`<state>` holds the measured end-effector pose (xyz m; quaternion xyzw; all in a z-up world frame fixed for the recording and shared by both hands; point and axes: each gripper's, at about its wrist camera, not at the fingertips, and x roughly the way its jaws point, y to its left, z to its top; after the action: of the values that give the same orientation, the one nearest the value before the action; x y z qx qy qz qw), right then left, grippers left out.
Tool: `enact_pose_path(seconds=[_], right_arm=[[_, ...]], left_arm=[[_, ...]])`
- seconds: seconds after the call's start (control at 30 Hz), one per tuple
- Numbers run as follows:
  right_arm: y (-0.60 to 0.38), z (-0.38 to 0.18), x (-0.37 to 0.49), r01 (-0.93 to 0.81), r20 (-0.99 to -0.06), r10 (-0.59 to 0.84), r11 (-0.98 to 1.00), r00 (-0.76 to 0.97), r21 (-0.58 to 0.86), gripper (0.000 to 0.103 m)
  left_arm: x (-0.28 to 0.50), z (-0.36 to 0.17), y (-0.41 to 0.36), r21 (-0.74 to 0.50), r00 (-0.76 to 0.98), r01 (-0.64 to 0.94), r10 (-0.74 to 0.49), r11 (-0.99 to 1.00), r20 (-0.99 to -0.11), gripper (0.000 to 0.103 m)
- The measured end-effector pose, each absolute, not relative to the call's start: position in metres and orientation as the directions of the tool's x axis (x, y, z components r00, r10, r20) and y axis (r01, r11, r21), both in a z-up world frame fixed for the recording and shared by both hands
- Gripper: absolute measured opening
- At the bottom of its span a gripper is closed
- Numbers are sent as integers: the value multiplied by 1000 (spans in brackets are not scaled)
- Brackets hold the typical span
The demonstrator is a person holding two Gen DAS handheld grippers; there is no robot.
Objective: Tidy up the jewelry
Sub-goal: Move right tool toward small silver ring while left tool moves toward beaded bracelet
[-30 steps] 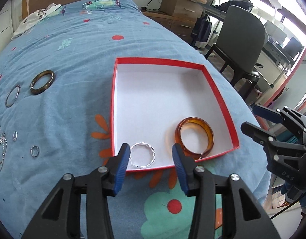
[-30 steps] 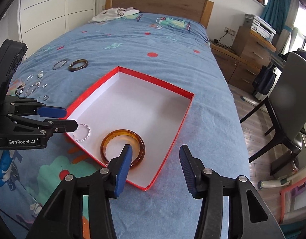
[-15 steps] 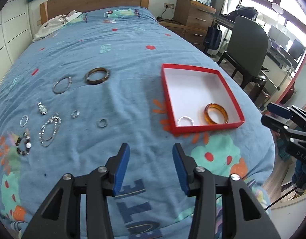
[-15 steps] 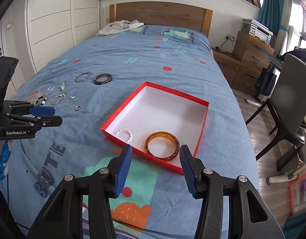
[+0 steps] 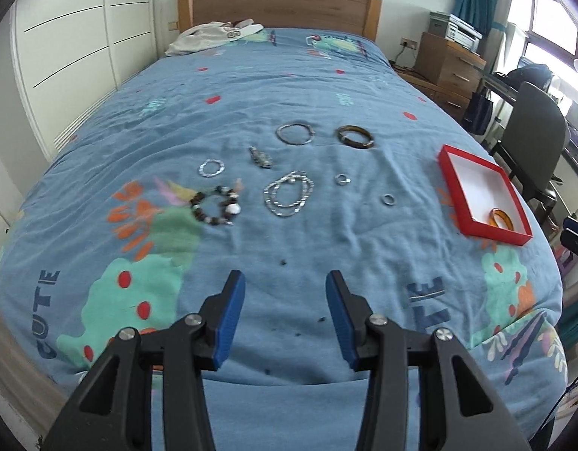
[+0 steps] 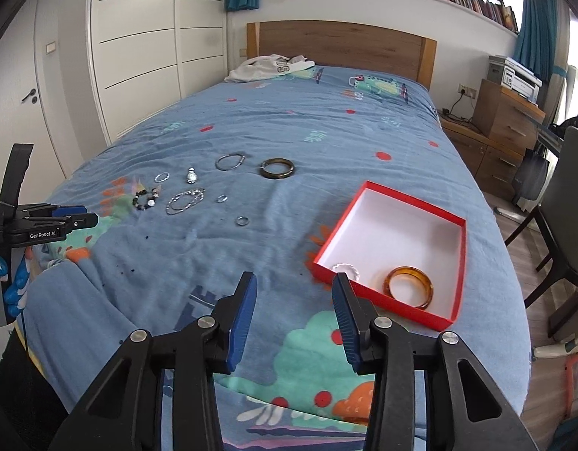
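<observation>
A red box (image 6: 458, 259) with a white floor lies on the blue bedspread; it holds an amber bangle (image 6: 410, 287) and a silver twisted bracelet (image 6: 348, 270). The box also shows at the right of the left wrist view (image 5: 454, 184). Loose jewelry lies mid-bed: a dark bangle (image 5: 355, 136), a silver bangle (image 5: 295, 133), a chain (image 5: 288, 193), a bead bracelet (image 5: 215, 206), a pendant (image 5: 261, 158) and small rings (image 5: 389, 199). My left gripper (image 5: 285, 302) is open and empty above the bed's near edge. My right gripper (image 6: 294, 306) is open and empty, near the box's front corner.
White clothing (image 6: 274, 67) lies by the wooden headboard (image 6: 341, 47). A dark chair (image 6: 567, 203) and wooden drawers (image 6: 507, 116) stand to the right of the bed. White wardrobe doors (image 6: 138, 56) line the left wall.
Both grippers have pulled back and up from the box. The left one has swung left from over the silver bracelet to face the loose jewelry. Both stay open.
</observation>
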<state>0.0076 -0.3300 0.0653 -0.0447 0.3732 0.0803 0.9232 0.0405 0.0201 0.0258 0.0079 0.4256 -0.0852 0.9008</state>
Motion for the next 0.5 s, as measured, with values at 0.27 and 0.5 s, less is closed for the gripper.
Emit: enact_pose_path(seconds=[0.27,0.5], right_arm=[[-284,42,39,-256,-722,197,966,663,28,40],[-261,13,82,-290,-752,248,954,610,79,37]], left_arm=[[50,6,88,-86,606,32,-88,996,-791,43],[84,-13,91,-116,578,-18,-84,993,-812,43]])
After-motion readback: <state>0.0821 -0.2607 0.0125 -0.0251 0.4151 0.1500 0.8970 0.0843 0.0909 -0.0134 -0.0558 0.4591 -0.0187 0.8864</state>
